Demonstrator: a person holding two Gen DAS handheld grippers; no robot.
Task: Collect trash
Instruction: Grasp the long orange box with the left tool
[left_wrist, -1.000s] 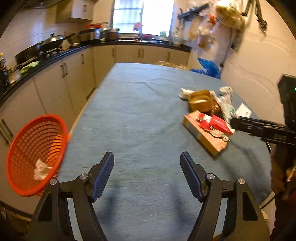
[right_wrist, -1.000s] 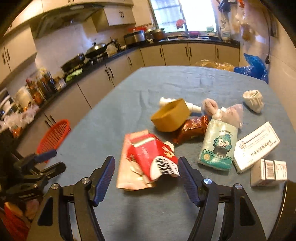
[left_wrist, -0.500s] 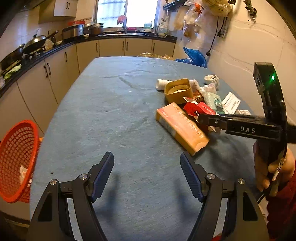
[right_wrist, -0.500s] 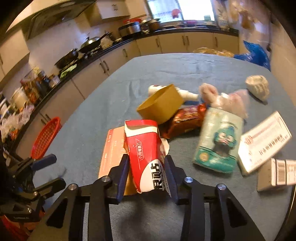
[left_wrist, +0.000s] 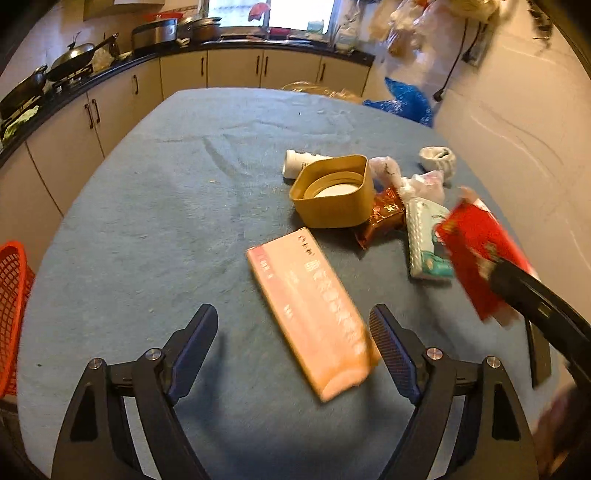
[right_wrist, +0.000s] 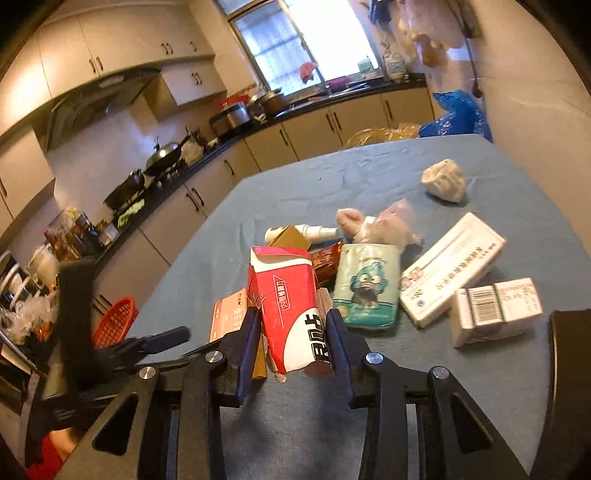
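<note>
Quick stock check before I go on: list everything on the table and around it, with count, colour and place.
table: one, blue-grey cloth, centre
red carton: one, red and white, clamped in the right gripper
pink box: one, pink-orange, flat, near edge
tan tub: one, tan, mid-table
white bottle: one, lying behind the tub
brown wrapper: one, beside the tub
tissue pack: one, teal
white boxes: two, right side
crumpled white items: two, far right
orange basket: one, off the left edge
blue bag: one, beyond the far end
left hand-held gripper: black, open, empty
right hand-held gripper: black
</note>
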